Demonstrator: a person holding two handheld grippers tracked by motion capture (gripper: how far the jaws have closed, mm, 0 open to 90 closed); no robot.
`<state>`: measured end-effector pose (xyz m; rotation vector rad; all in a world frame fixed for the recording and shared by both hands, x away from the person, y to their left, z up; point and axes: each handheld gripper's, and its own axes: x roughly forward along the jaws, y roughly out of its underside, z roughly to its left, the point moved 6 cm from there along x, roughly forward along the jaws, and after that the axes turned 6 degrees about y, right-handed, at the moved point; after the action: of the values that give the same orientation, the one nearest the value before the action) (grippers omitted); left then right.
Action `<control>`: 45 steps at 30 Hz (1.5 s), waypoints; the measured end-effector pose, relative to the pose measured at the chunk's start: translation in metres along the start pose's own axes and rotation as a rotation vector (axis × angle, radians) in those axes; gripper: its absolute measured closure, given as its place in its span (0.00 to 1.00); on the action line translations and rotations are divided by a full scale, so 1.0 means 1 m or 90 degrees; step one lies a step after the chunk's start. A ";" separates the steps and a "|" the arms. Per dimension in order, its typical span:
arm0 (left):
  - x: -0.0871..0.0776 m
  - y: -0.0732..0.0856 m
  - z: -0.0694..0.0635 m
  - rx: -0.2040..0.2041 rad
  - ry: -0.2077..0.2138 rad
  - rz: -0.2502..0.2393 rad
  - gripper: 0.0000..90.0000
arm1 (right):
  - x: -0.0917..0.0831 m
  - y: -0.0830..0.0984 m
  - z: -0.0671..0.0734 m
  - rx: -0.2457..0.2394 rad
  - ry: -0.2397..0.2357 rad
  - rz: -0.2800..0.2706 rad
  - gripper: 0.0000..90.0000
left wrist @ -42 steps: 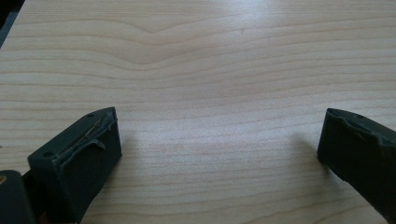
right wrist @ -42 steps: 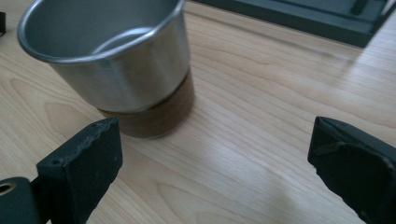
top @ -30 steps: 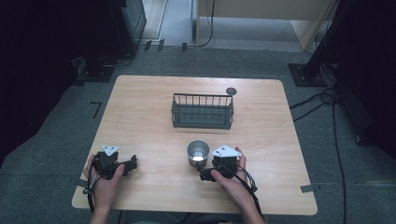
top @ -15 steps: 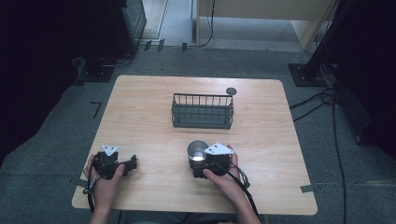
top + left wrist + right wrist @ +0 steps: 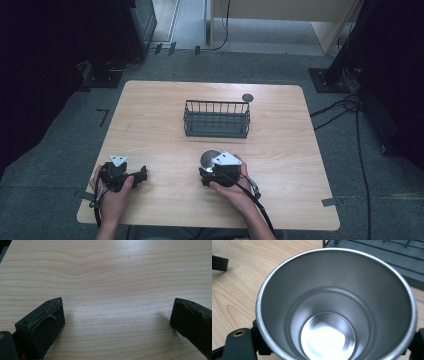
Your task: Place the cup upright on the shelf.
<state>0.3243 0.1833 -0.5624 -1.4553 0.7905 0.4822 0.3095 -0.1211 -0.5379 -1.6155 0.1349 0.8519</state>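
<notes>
The right tongs (image 5: 214,172) have just closed on a steel cup (image 5: 210,159) standing upright near the front middle of the worktop (image 5: 280,165), their black jaws hugging its outer wall on either side in the right gripper view, where the cup (image 5: 334,310) looks empty and shiny inside. The left tongs (image 5: 137,176) rest at the front left, jaws wide apart over bare wood with nothing between them. The grasp looks made; lifting and carrying the cup remain, probably toward the dark wire basket (image 5: 216,119) well behind it, which appears empty, though its floor is hard to read from above. A small dark disc (image 5: 247,97) lies just beyond the basket's right end. The worktop is pale wood-grain laminate with rounded corners, set on grey carpet; cables (image 5: 350,107) trail over the floor at right, and dark equipment stands in the shadowed corners.
</notes>
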 end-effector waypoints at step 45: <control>0.000 0.000 0.000 -0.001 -0.001 -0.001 0.00 | -0.026 -0.086 -0.054 0.029 0.041 -0.063 0.20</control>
<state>0.3244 0.1832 -0.5624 -1.4571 0.7882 0.4822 0.3608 -0.1577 -0.4536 -1.5937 0.1179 0.7159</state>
